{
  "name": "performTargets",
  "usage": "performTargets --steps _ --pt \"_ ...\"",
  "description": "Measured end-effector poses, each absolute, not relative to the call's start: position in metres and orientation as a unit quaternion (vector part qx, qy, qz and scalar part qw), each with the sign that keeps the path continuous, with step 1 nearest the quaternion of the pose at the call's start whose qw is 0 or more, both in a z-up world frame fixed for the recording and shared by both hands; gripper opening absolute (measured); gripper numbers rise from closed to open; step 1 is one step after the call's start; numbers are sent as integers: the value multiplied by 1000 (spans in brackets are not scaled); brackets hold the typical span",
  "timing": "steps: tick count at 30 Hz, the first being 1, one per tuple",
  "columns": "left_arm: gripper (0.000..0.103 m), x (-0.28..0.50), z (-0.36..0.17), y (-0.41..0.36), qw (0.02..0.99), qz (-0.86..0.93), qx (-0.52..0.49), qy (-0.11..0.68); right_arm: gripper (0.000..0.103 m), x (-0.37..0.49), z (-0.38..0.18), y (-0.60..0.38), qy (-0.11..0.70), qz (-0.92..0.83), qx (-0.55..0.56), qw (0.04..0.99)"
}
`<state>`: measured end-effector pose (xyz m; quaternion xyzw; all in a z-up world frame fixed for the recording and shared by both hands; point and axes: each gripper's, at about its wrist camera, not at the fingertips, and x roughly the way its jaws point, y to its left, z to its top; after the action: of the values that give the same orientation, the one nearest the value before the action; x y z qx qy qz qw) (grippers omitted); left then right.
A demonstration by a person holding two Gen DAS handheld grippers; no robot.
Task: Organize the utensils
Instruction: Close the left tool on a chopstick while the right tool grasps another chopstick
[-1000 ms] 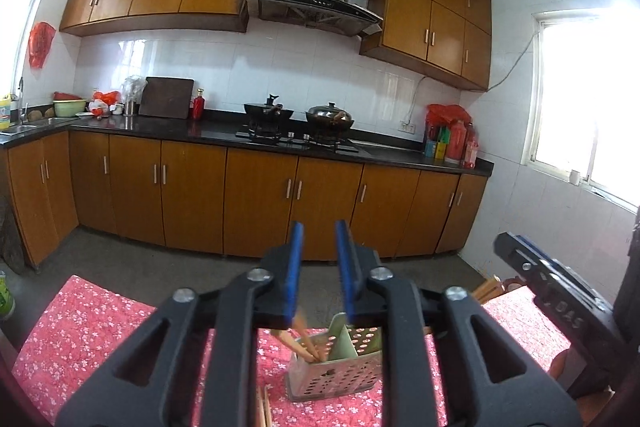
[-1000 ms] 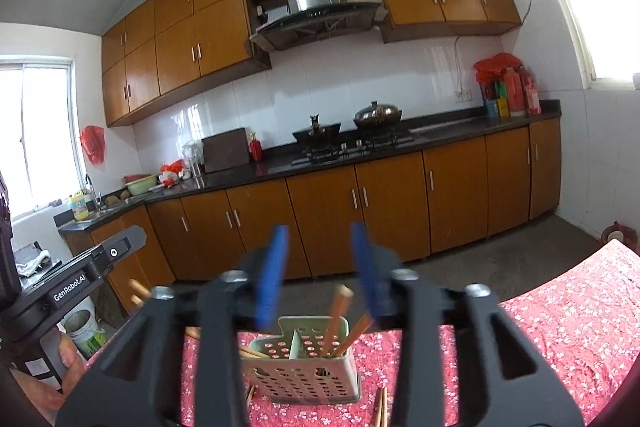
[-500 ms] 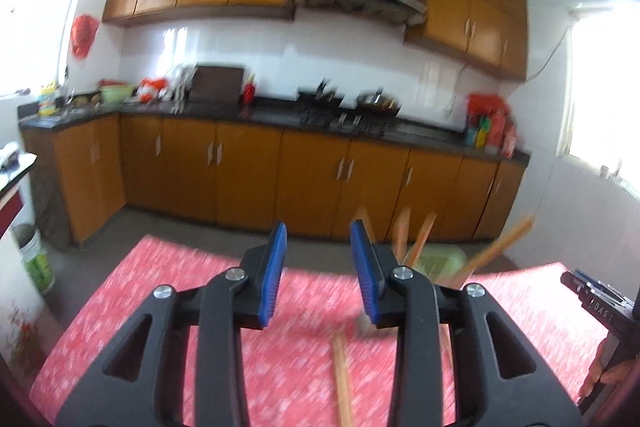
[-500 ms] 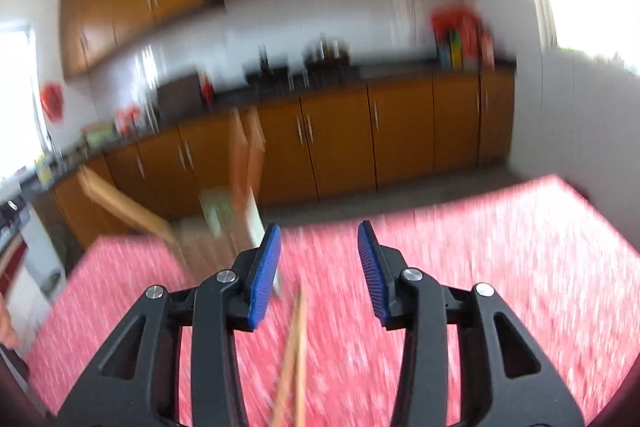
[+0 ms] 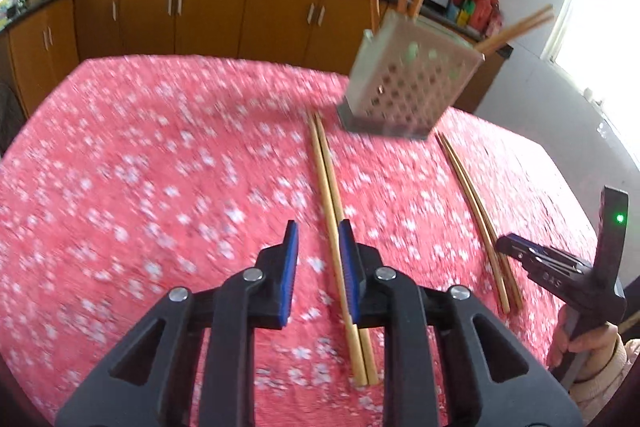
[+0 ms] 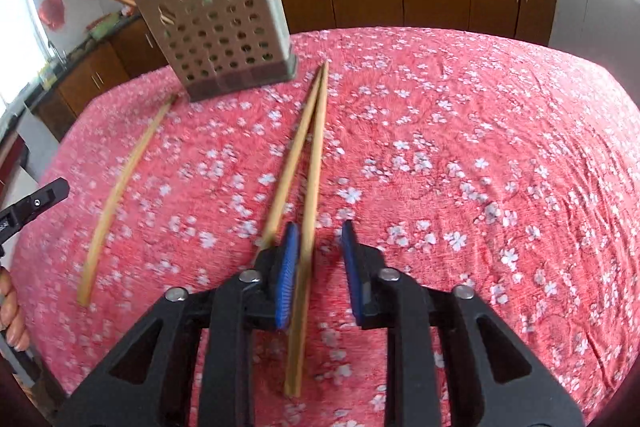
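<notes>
Red cloth (image 6: 460, 131) lies bare right of chopsticks (image 6: 308, 163).

Each camera sits on a gripper and looks down, close to the red tablecloth (image 5: 160, 167). Both views share the holder (image 5: 408, 87) and the chopsticks (image 6: 304, 155).

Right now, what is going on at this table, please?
A person holds two grippers over a red floral tablecloth. The left gripper is over one chopstick pair; the right gripper is over another pair. Both sets of jaws have just been closing but grip nothing yet. The perforated utensil holder already holds chopsticks.
</notes>
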<state>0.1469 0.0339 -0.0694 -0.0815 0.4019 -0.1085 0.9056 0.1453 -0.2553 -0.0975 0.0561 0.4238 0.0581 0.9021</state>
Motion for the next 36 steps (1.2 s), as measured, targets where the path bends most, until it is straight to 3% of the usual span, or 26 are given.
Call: performTargets --steps 1,9,26,36 --pt "18 147 -72 31 903 -112 -82 406 8 146 -98 -256 423 48 48 903" --pt "11 153 -91 9 891 -122 -54 435 8 151 -98 -275 419 18 68 905" --pt "8 166 -103 -2 894 -76 -19 441 9 152 -97 -265 419 29 56 906" --pt "8 188 -100 59 898 -12 -29 438 8 170 -97 -299 416 -20 60 907"
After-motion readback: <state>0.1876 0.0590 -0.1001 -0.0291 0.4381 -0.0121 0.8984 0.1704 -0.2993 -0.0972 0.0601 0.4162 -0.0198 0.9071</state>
